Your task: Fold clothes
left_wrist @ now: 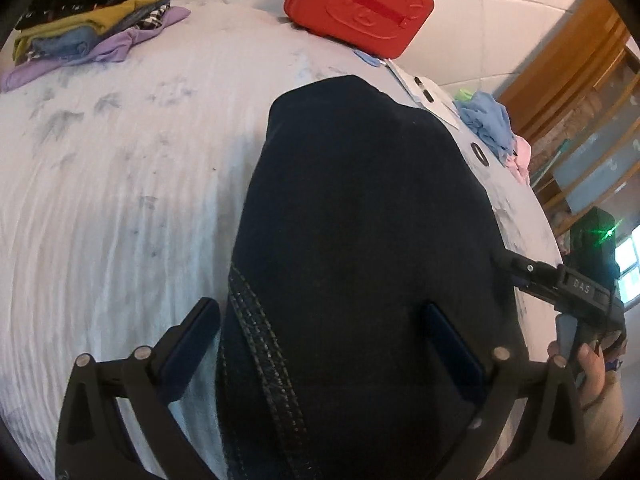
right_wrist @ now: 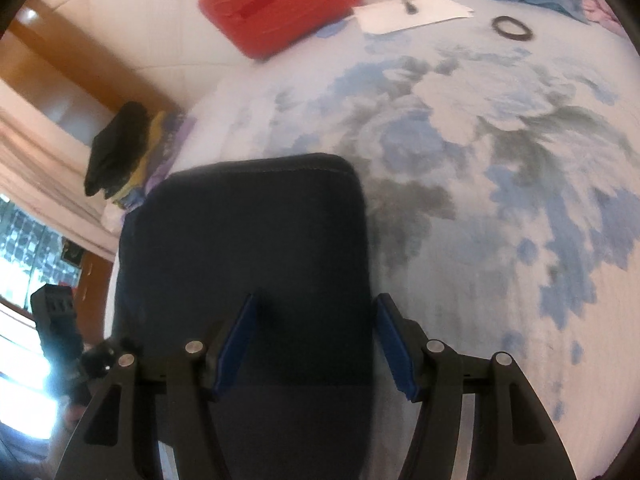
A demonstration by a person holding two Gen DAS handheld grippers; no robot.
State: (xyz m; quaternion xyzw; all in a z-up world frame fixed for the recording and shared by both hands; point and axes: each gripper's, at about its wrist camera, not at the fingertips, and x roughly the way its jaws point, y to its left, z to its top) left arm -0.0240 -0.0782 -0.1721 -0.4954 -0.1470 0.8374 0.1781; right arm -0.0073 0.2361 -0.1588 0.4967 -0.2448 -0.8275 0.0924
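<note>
My matt black plastic claw [left_wrist: 316, 344] straddles dark stitched denim jeans [left_wrist: 360, 220] on the bed's soft cotton sheet [left_wrist: 120, 160].

Bed [left_wrist: 120, 200] with jeans [left_wrist: 360, 220], case [left_wrist: 360, 4]

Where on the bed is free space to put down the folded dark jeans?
Free: the wide bare sheet between the dark jeans and the stack of folded clothes, and the flowered patch right of the jeans. Crowded: the far edge, with red case, papers, ring, crumpled clothes.
</note>
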